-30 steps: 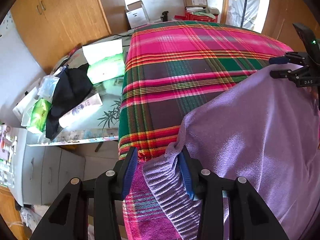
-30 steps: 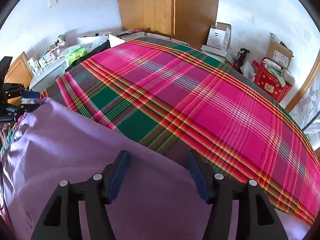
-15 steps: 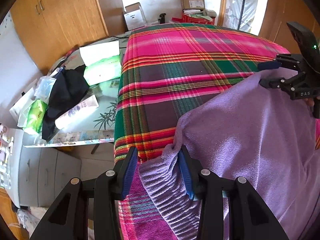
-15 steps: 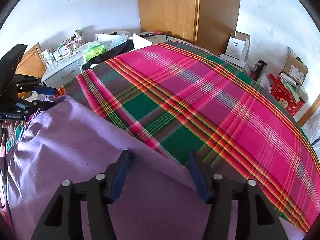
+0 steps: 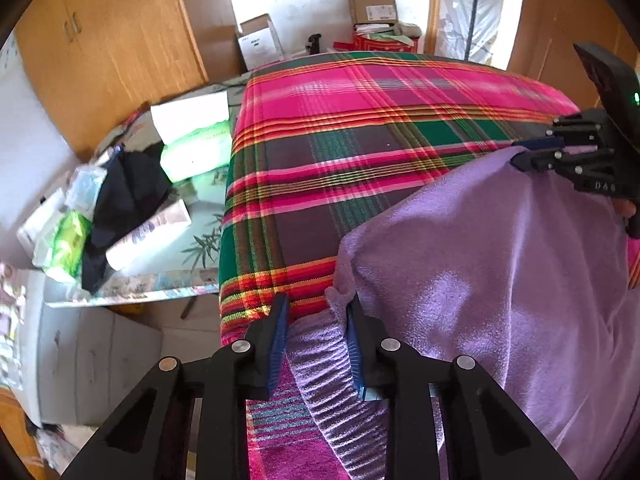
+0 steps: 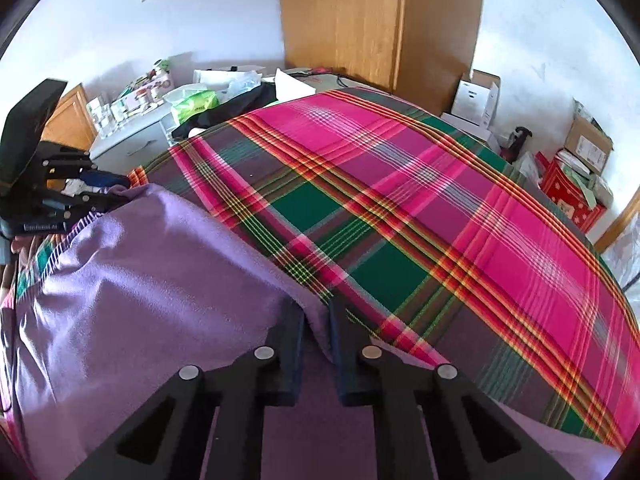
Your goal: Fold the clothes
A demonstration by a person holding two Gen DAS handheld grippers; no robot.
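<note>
Left wrist view: the left gripper (image 5: 316,336) has just been closing; its jaws straddle the ribbed hem of the purple garment (image 5: 500,272), pads not yet visibly pressing. At 3 o'clock, the right gripper (image 5: 520,152) pinches the far edge, probably to lift both corners for a fold. A cluttered side table (image 5: 160,280) lies at 9 o'clock.

Right wrist view: jaws clamped on the garment edge. The plaid bedspread (image 6: 440,220) fills the surface; the wardrobe (image 6: 380,20) stands at 12 o'clock.
</note>
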